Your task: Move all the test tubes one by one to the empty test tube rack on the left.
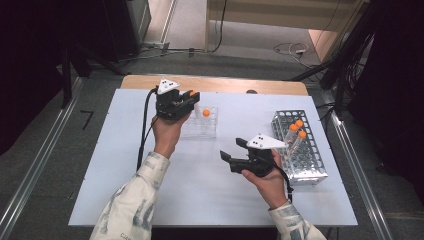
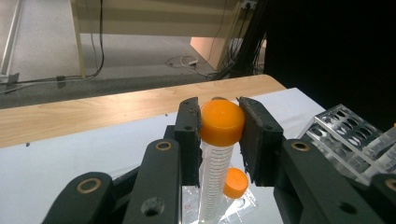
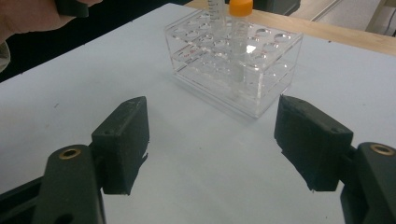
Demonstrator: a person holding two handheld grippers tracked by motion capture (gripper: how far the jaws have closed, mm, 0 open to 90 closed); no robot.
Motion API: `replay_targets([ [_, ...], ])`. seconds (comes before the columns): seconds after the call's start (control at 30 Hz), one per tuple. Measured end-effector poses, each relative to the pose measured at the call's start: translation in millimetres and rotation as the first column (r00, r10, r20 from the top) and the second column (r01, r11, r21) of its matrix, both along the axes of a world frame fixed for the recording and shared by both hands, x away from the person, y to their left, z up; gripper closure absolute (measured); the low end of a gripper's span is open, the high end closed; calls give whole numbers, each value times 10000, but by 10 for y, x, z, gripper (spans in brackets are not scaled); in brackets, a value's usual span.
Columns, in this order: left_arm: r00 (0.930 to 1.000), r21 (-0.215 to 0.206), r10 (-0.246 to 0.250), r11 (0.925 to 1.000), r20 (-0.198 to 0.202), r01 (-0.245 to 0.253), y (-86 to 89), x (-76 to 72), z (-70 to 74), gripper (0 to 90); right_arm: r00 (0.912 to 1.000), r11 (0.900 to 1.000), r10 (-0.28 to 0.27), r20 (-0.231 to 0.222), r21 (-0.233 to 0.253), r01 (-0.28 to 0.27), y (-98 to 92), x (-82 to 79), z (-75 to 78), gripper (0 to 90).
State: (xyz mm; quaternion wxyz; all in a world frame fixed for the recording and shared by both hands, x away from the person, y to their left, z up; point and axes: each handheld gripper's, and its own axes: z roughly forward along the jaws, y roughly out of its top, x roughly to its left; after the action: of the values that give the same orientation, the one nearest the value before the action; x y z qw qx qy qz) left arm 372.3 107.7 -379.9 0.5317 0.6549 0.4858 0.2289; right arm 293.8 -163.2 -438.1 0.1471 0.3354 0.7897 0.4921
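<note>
While the left gripper (image 2: 219,135) hangs above the far middle of the white table surface (image 1: 200,185), its two black jaws are pinched on the orange screw cap of a clear graduated plastic tube (image 2: 215,158), which stands upright between them. In the left gripper view, the lower end of this tube reaches down toward the clear acrylic tube rack (image 1: 200,127); whether it sits inside a well cannot be told. A second orange-capped clear tube (image 2: 235,183) stands in that rack just beside and below the held one, and in the high view its cap shows in the rack's far right part. The acrylic rack rests toward the far edge of the surface, slightly left of centre, directly beneath the left gripper. The right gripper (image 1: 234,150) is held over the middle of the surface, right of centre, with its jaws spread wide and nothing between them; in the right gripper view they point across bare table toward the acrylic rack, well apart from it. A silver metal wire rack (image 1: 300,150) lies near the right edge of the surface, close beside the right hand (image 1: 270,182), and carries several more orange-capped tubes (image 1: 298,129) in its far end.
</note>
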Motion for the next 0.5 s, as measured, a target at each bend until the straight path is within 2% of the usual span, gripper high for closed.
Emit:
replay_targets([
  [0.1, 10000, 224, 69, 9997, -7, -69, -18, 18, -28, 700, 10000, 10000, 3, -4, -8, -3, 1, -1, -1, 251],
  [0.5, 9998, 599, 177, 9980, 98, -183, -68, 35, -97, 699, 10000, 10000, 7, 5, 10, -7, -5, 0, -2, 251],
])
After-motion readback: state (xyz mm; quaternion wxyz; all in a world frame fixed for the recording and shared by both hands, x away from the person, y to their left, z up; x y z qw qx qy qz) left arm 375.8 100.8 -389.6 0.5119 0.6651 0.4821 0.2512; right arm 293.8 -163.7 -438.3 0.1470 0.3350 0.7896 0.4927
